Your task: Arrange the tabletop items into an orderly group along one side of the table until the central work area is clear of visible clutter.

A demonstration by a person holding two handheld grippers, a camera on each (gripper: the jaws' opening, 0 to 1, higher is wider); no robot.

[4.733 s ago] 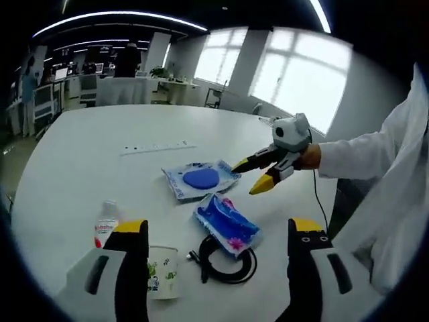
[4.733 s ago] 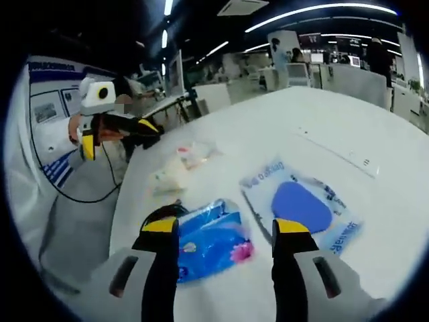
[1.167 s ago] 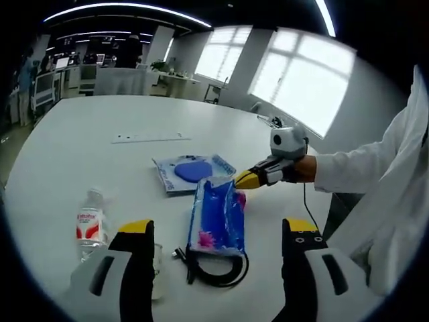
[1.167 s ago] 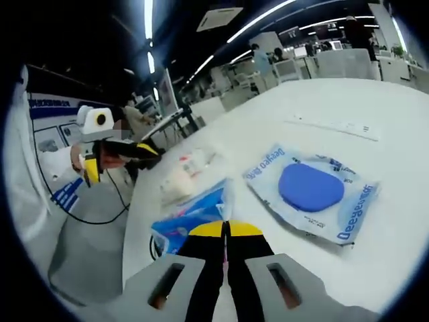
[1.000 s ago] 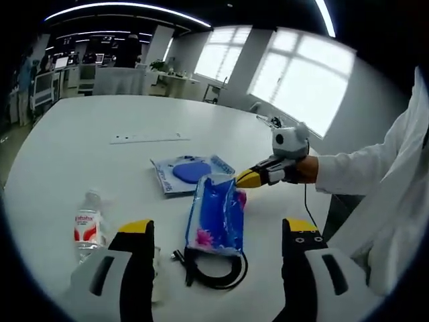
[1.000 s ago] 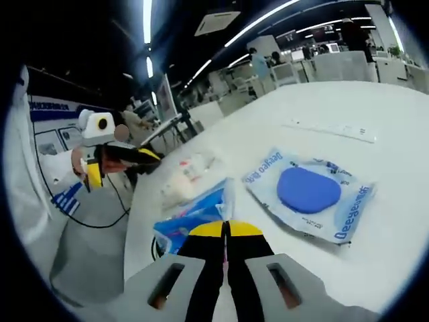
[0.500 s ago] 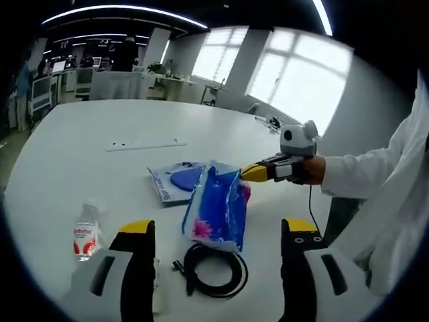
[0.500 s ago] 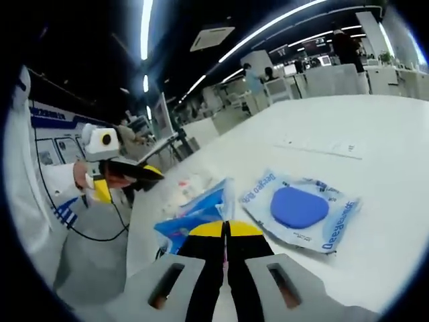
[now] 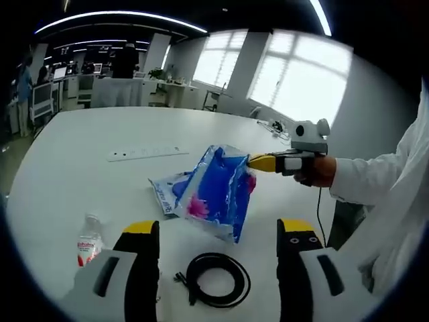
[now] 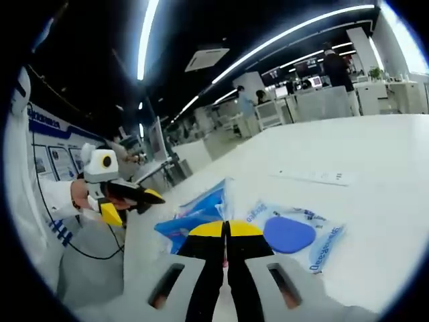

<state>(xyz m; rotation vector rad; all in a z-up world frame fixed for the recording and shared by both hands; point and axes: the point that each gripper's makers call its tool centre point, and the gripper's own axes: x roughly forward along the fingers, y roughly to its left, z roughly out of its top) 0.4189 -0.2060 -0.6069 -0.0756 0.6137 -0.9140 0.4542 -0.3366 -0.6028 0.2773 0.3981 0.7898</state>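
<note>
The right tool (image 9: 258,162) pinches one corner of the blue tissue pack (image 9: 221,191), dangling above the bench (image 9: 80,174): light, floppy, slippery film. Left tool (image 9: 218,238) hangs spread.

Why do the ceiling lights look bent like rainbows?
The fisheye lenses bend them: in the right gripper view the ceiling light strips curve across the top; in the left gripper view one ceiling strip arcs, and the windows glare white.
</note>
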